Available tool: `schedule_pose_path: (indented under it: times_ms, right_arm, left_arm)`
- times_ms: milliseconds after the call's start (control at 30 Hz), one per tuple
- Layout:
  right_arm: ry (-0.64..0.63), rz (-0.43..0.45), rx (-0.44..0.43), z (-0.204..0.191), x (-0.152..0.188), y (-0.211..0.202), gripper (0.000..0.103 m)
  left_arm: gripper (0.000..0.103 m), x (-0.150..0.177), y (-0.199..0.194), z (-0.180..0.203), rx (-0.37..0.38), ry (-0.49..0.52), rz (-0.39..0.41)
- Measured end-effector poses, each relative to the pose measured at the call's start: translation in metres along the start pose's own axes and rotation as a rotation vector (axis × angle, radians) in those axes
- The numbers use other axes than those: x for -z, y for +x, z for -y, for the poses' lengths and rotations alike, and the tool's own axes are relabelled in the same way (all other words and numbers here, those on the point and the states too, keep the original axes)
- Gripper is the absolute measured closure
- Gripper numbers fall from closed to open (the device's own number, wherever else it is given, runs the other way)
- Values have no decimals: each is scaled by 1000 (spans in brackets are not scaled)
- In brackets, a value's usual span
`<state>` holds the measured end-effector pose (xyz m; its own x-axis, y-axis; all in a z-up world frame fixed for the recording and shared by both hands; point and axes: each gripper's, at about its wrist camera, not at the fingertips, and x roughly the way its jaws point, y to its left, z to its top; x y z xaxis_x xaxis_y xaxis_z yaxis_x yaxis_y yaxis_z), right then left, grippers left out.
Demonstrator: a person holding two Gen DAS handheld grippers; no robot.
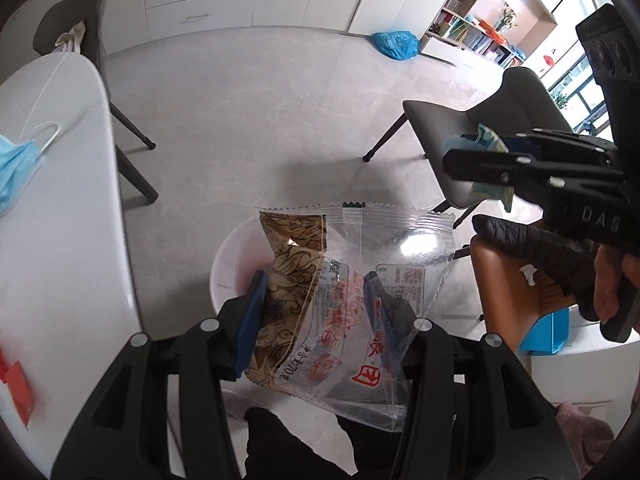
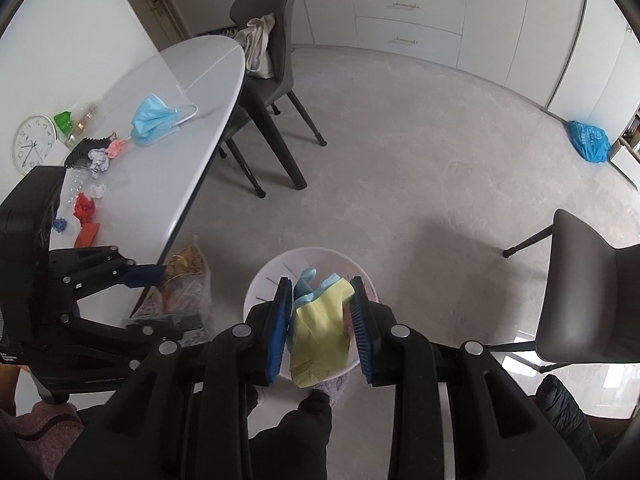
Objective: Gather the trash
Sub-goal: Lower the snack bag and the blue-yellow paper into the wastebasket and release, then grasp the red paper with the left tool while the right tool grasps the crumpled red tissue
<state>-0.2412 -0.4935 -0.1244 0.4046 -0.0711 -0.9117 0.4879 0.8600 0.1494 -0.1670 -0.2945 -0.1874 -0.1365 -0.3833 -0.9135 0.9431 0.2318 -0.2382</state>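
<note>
Below both grippers sits the white bin: left gripper clamps a snack wrapper, right gripper clamps yellow-and-blue scraps, neither dropped yet, while a face mask and crumpled bits wait on the table beside them.

Readable text: clear snack wrapper carries red and black Chinese print, mostly illegible; "70" shows near its lower edge, plus a big red framed character. Right gripper body reads "DAS". Wall clock dial shows numerals, too small to read reliably.
</note>
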Motion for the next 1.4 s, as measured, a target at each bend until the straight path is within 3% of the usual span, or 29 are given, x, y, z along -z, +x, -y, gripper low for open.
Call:
schedule_pose_path:
  times_ms: [100,167,267,433,667,767,833,1000,1200,1400]
  right_arm:
    - [-11,-3,-11,6,0,2,72]
    - [-14,-2,-15,8,-1,3,71]
    - [-15,-1,-21,11,-3,5,71]
    - [-14,-9,-31,13,-4,11,71]
    - [-41,-37,-66,-4,4,25,70]
    - [-58,-54,-83,-19,10,39,55]
    - [-59,-54,-75,-24,13,46,28]
    - [-34,-47,-15,-39,12,55,4]
    - [-43,37,38,-62,-11,33,2]
    - [-77,89,5,-98,-35,18,2]
  left_arm:
    - [40,-3,2,8,12,16,-2]
    - [19,-5,0,11,24,20,7]
    - [14,-7,-3,14,31,9,28]
    - [13,-8,-19,-1,-19,-51,59]
    - [8,5,-90,-32,-154,-179,202]
    - [8,18,-121,-53,-194,-255,250]
    - [8,30,-139,-66,-218,-307,272]
    - [8,60,-167,-95,-309,-369,283]
    - [8,100,-198,-131,-375,-426,304]
    - [8,137,-216,-166,-435,-501,311]
